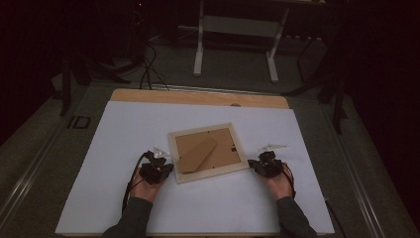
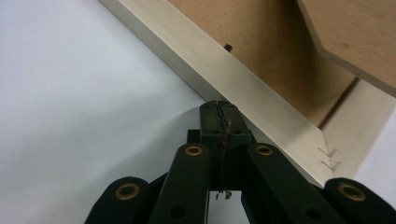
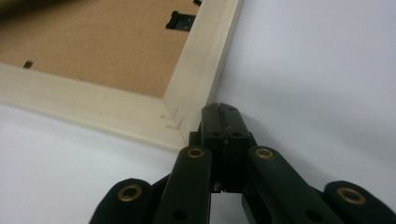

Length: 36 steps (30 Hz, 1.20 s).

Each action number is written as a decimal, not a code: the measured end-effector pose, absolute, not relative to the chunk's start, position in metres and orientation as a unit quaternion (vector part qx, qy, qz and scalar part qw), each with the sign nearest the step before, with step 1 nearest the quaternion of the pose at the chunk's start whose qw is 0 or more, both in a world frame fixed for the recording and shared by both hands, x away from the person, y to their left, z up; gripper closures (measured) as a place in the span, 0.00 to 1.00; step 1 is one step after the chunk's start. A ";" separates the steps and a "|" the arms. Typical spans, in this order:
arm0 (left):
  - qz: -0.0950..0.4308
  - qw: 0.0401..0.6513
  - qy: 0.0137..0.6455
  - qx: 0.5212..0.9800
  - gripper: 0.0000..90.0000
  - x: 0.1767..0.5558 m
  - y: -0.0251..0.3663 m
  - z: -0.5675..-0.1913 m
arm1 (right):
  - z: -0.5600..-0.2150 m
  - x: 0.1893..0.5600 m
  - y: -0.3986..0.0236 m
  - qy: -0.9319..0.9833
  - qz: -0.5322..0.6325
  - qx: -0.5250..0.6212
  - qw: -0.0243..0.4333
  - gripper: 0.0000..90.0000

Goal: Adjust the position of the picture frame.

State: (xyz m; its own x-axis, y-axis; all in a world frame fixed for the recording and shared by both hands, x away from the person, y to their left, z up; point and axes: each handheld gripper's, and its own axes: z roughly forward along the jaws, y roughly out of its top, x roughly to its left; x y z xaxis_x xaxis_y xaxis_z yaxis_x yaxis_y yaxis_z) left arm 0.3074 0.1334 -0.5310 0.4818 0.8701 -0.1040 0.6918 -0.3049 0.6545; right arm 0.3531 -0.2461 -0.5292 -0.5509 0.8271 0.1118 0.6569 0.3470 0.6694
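Both grippers rest low on the table with their jaws pressed together and nothing pinched between them: our left gripper (image 1: 157, 170) sits at the near left corner of the picture frame, our right gripper (image 1: 266, 166) at its near right corner. Under everything we see the white sheet (image 1: 124, 148) that covers most of the wooden table (image 1: 148, 95). On it, near the middle, the picture frame (image 1: 208, 152) lies face down and turned a little askew, its pale wood border around a brown backing board (image 2: 261, 46). A brown cardboard stand (image 1: 198, 154) lies across that backing, slanting from the near left toward the far right. In the left gripper view our closed tips (image 2: 219, 109) touch the frame's outer edge beside a stapled corner joint. In the right gripper view the closed tips (image 3: 219, 112) sit just beside the mitred corner (image 3: 173, 119), and a small black hanger clip (image 3: 181, 19) shows on the backing
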 end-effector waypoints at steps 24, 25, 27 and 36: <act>0.125 0.328 0.497 0.794 1.00 0.321 0.137 -0.531 | -0.532 0.323 -0.245 0.800 0.355 0.468 0.126 1.00; 0.125 0.330 0.498 0.792 1.00 0.322 0.138 -0.531 | -0.532 0.322 -0.245 0.799 0.356 0.468 0.127 1.00; 0.124 0.333 0.500 0.790 1.00 0.323 0.138 -0.531 | -0.532 0.322 -0.245 0.799 0.356 0.468 0.127 1.00; 0.123 0.338 0.501 0.787 1.00 0.325 0.140 -0.532 | -0.533 0.319 -0.243 0.797 0.357 0.471 0.129 1.00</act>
